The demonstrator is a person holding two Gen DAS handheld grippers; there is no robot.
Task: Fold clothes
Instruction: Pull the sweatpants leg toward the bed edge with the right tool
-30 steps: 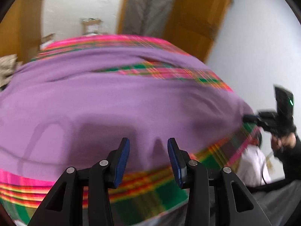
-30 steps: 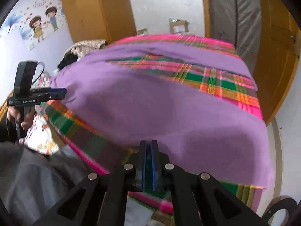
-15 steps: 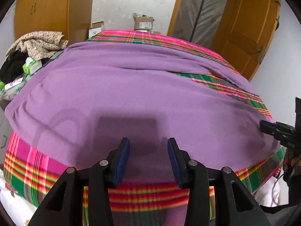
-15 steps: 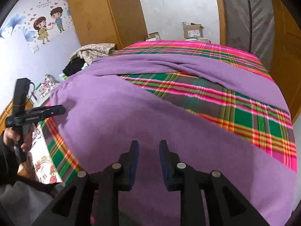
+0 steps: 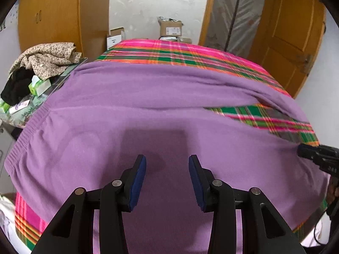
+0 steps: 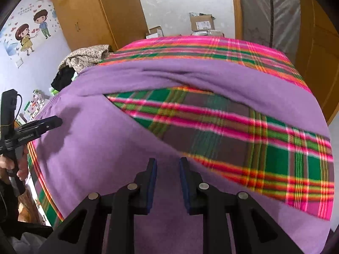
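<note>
A purple knit sweater lies spread flat on a bed with a pink, green and orange plaid cover. Its ribbed hem is at the left. In the right wrist view the purple sweater shows a long sleeve across the far side, with the plaid cover bare between sleeve and body. My left gripper hovers open just above the body, nothing between its fingers. My right gripper is open over the near edge. Each gripper appears at the side of the other's view.
A heap of beige and black clothes and small boxes sit on a side table left of the bed. Cardboard boxes stand beyond the bed's far end. A wooden wardrobe is at the back left, a wooden door at the right.
My right gripper was shut a second ago and has opened over the sweater. Both grippers have moved up over the bed, and the sweater now lies flat below them.
</note>
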